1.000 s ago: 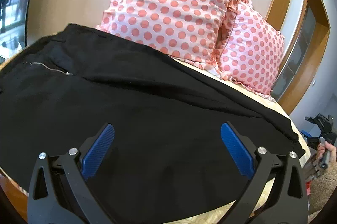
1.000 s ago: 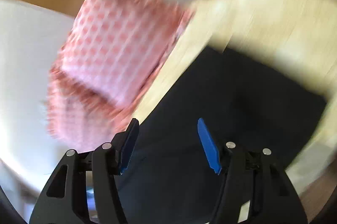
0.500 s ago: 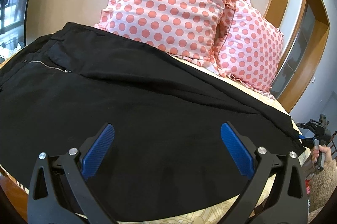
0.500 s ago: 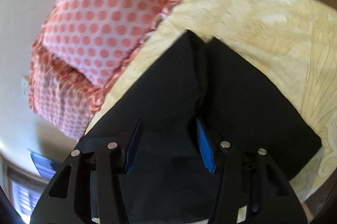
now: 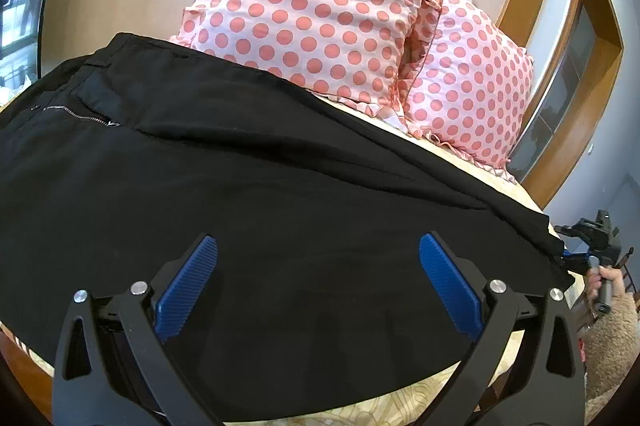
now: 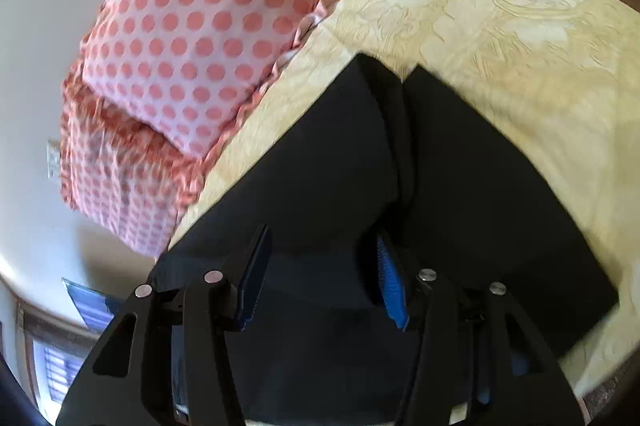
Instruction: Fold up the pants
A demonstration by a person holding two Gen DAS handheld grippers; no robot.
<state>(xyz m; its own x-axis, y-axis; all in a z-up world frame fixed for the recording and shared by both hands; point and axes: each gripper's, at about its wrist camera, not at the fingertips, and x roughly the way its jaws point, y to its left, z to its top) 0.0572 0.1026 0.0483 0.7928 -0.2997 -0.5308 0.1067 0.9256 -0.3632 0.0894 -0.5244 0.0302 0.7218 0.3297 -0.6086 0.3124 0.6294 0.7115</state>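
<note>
Black pants lie spread across the bed, with the zipper at the left and the legs running right. My left gripper hovers open and wide over the upper leg area, with nothing pinched. In the right wrist view the two leg ends lie side by side with a seam gap between them. My right gripper sits low over them. Its jaws are closing, and black cloth lies in the gap between the pads without being pressed. In the left wrist view that gripper shows at the hem, held by a hand.
Two pink polka-dot pillows lean against the headboard wall behind the pants. The cream patterned bedspread extends beyond the leg ends. A wooden frame stands at the right and a window at the left.
The right gripper came down onto the leg ends and its jaws narrowed. In the left wrist view it moved in to the hem. The left gripper stayed put.
</note>
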